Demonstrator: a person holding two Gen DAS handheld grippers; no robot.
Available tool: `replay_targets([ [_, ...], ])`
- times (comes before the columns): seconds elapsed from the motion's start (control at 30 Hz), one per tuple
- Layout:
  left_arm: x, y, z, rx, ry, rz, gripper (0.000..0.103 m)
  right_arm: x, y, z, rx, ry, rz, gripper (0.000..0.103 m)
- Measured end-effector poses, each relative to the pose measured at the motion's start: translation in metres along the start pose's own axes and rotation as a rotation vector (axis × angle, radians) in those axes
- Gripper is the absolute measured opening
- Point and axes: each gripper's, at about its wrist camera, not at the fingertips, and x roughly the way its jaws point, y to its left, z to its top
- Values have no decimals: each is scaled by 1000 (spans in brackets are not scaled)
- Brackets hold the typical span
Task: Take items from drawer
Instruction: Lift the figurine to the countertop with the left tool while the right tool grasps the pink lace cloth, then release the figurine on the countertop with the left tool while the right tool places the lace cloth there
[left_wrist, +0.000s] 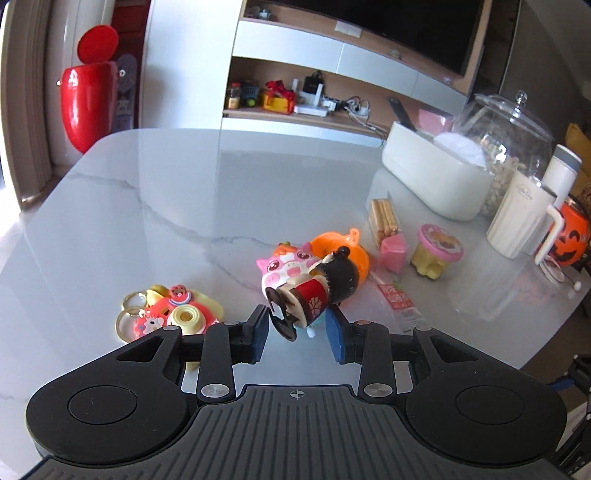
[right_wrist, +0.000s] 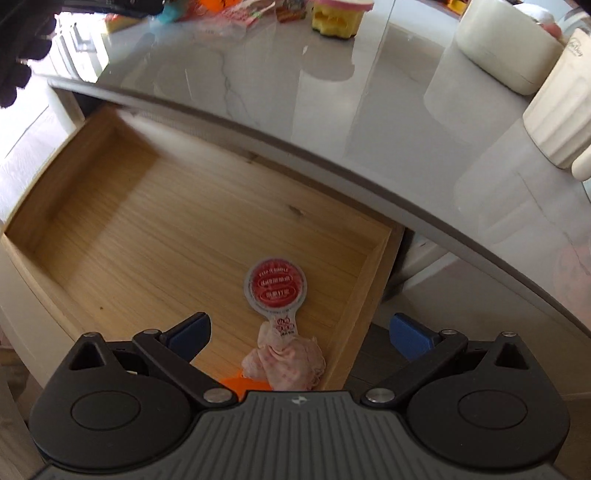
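Note:
My left gripper (left_wrist: 297, 334) is shut on a small doll (left_wrist: 314, 291) with black hair and a red dress, lying sideways between the blue pads above the marble table (left_wrist: 184, 192). My right gripper (right_wrist: 299, 332) hangs open over the pulled-out wooden drawer (right_wrist: 147, 229), pointing steeply down. In the drawer, between its spread fingers, lie a round red sealed packet (right_wrist: 275, 290) with a tab and a crumpled pink cloth item (right_wrist: 288, 362). An orange thing (right_wrist: 240, 384) shows partly under the gripper body.
On the table sit a pile of keychains (left_wrist: 170, 314), a pink pig toy (left_wrist: 288, 266), an orange pumpkin shell (left_wrist: 354, 254), a biscuit pack (left_wrist: 384, 221), a yellow cup (left_wrist: 437, 251), a white box (left_wrist: 432, 177), a glass jar (left_wrist: 506, 129) and a white mug (left_wrist: 521, 218). A black-gloved hand (right_wrist: 22, 44) shows top left.

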Motion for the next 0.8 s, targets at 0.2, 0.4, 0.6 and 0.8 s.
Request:
replay_targets([
  [0.2, -20, 9, -2, -34, -69, -11, 37, 35, 26, -7, -181, 110, -17, 87],
  [0.4, -24, 13, -10, -25, -45, 3, 37, 68, 42, -7, -271, 235, -51, 55],
  [0.6, -44, 8, -14, -61, -79, -46, 37, 50, 34, -9, -218, 205, -45, 18],
  [0.8, -54, -5, -27, -57, -63, -96, 37, -55, 30, 24, -133, -91, 55, 17],
])
